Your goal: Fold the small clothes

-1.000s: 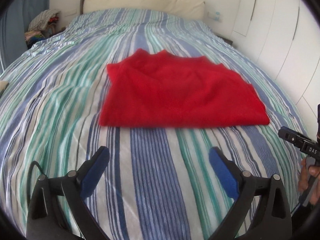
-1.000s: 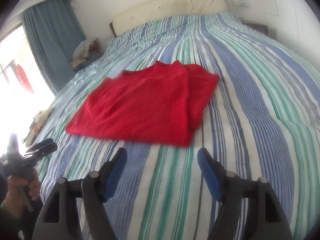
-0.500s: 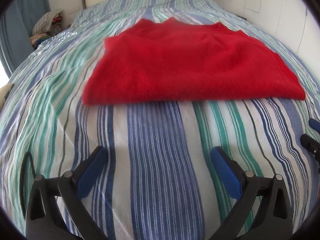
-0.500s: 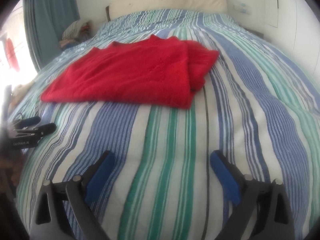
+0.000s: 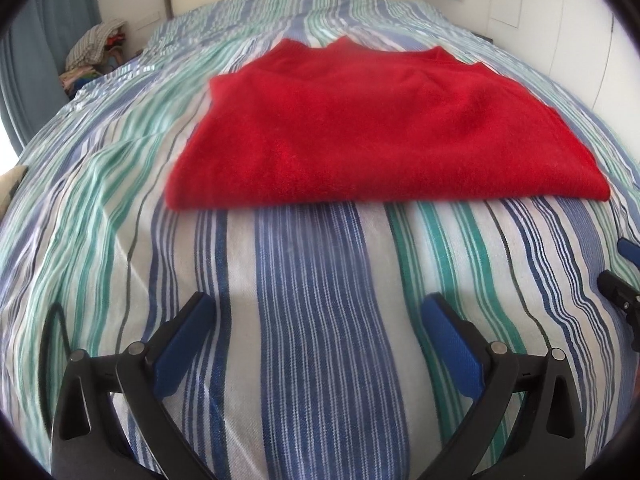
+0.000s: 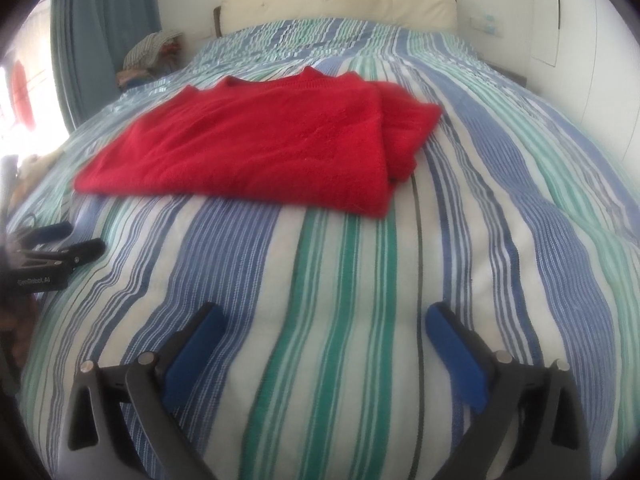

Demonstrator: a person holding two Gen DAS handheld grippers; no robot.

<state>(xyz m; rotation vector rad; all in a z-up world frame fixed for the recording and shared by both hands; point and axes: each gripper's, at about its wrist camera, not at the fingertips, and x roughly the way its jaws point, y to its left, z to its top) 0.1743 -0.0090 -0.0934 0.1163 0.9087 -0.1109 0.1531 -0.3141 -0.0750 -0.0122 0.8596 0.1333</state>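
**Red garment folded flat on the striped bed, both grippers empty**

A red knit garment (image 5: 372,128) lies folded on the bed (image 5: 312,288), on a bedspread striped in blue, green and white. It forms a broad, flat, roughly rectangular slab with a soft, fuzzy surface and a thick rounded fold along its near edge. At the far edge small points of fabric stick up, likely a neckline. In the right wrist view its right side shows a second layer tucked beneath the top panel and jutting out past it, with stacked edges visible at the near right corner.

The left gripper (image 5: 316,316) hovers over bare bedspread near the garment's near edge, jaws spread wide with nothing between the blue pads. The right gripper (image 6: 324,320) is likewise over bare bedspread, its jaws opening, close to their widest, with nothing between them. Each gripper appears at the edge of the other's view.

A cream headboard (image 6: 336,4), a blue curtain (image 6: 104,24) and a heap of clothes (image 5: 96,48) lie beyond.
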